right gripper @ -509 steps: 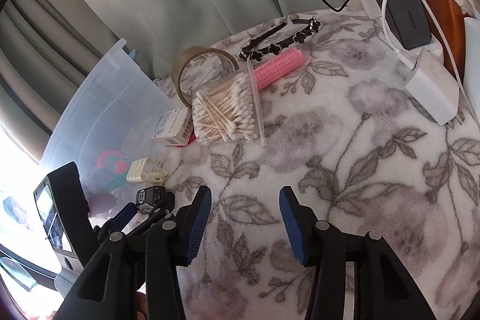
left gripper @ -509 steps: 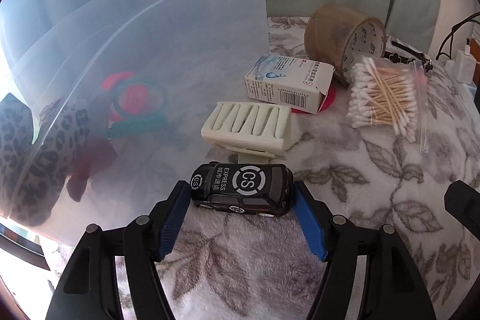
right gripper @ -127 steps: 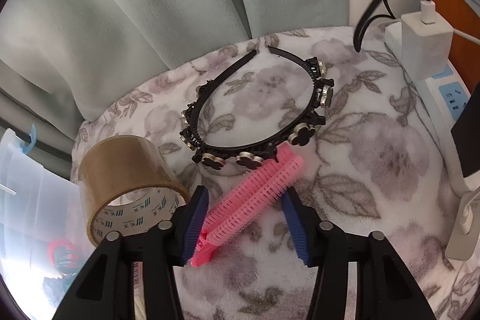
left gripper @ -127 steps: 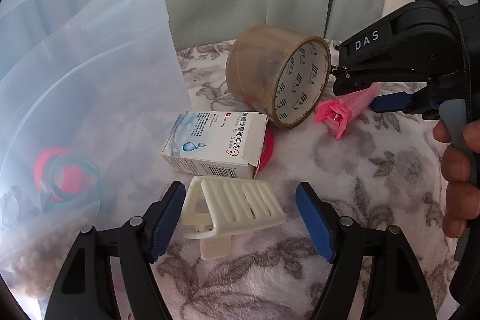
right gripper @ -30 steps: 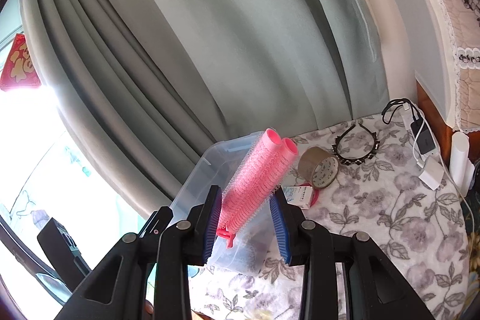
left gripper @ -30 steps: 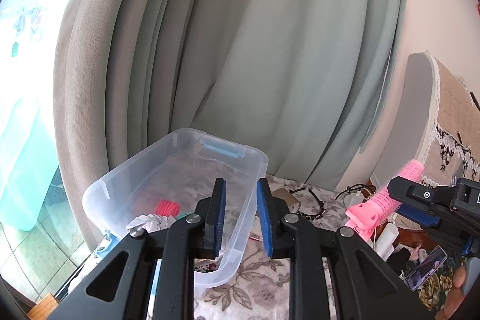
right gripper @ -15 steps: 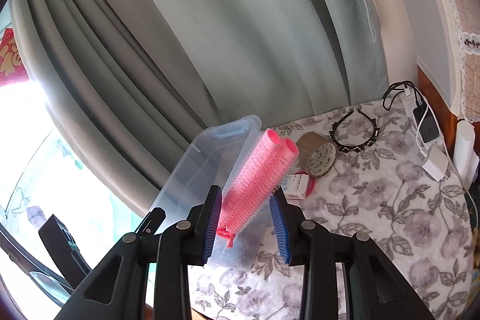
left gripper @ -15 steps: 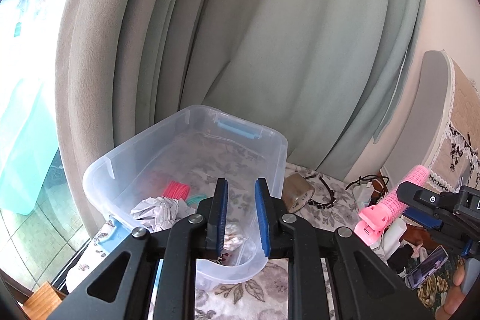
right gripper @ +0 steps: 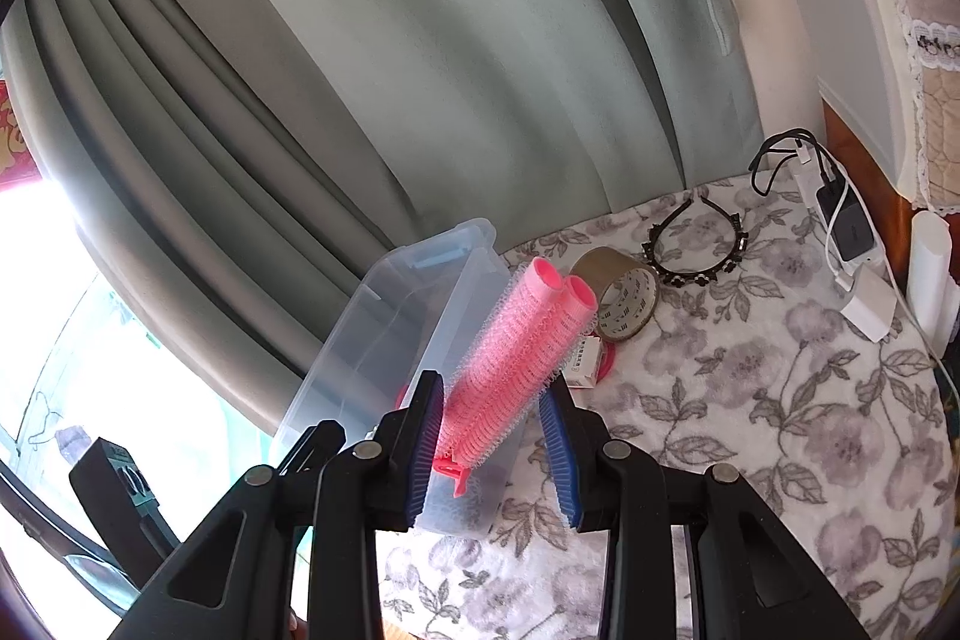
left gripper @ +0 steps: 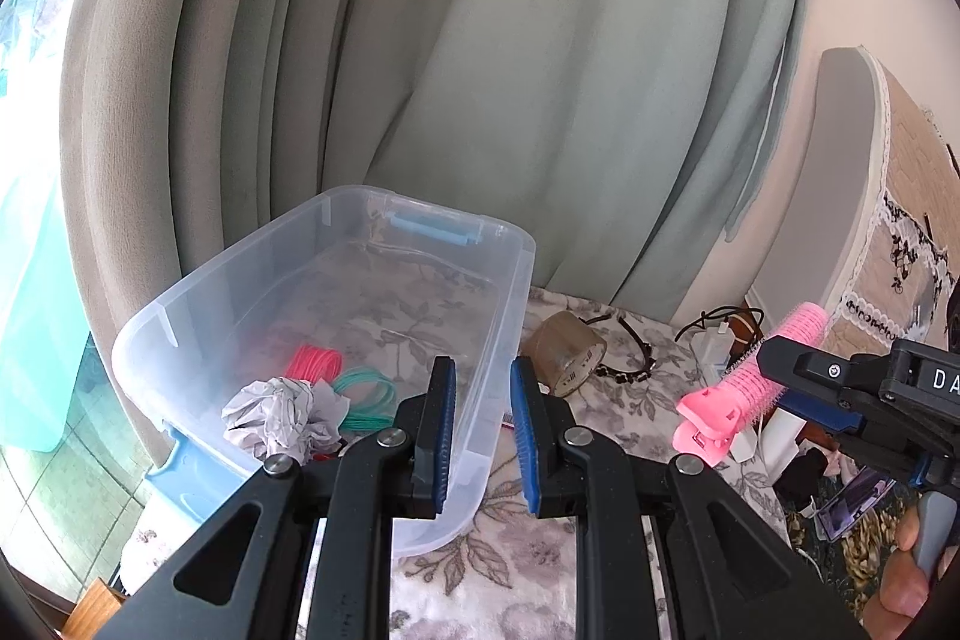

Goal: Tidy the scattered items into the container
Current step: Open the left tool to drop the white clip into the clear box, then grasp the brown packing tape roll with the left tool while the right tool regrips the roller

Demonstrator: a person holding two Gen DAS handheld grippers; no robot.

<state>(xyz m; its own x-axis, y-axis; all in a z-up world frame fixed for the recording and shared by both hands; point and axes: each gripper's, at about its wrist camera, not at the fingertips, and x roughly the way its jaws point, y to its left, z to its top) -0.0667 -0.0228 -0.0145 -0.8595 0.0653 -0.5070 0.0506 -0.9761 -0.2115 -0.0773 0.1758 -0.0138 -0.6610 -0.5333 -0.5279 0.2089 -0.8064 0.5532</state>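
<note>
In the right wrist view the right gripper (right gripper: 493, 439) sits at lower centre, its blue pads pressed against the sides of a pink roller (right gripper: 519, 352), a twin-tube hair curler that slants up toward the frame's middle. Behind it, left of centre, stands the clear bin (right gripper: 390, 334) on a floral cloth (right gripper: 780, 400). Right of the roller's tip lies a brown tape roll (right gripper: 624, 301) with dark print on its inner core, too small to read, and below it a small white box (right gripper: 585, 361) with unreadable print. A black headband (right gripper: 696, 244) lies upper right, near chargers (right gripper: 852, 226) and cables at the right edge. In the left wrist view the left gripper (left gripper: 480, 439) is at lower centre, its jaws nearly together with a narrow gap and nothing between them, held over the bin's (left gripper: 336, 280) near right wall. Inside the bin lie crumpled paper (left gripper: 282, 415), a red coil (left gripper: 312, 361) and a green coil (left gripper: 366, 394). At the right edge the other gripper's black body shows white letters "DA", cut off by the frame, with the roller (left gripper: 750, 394) in its grip.
</note>
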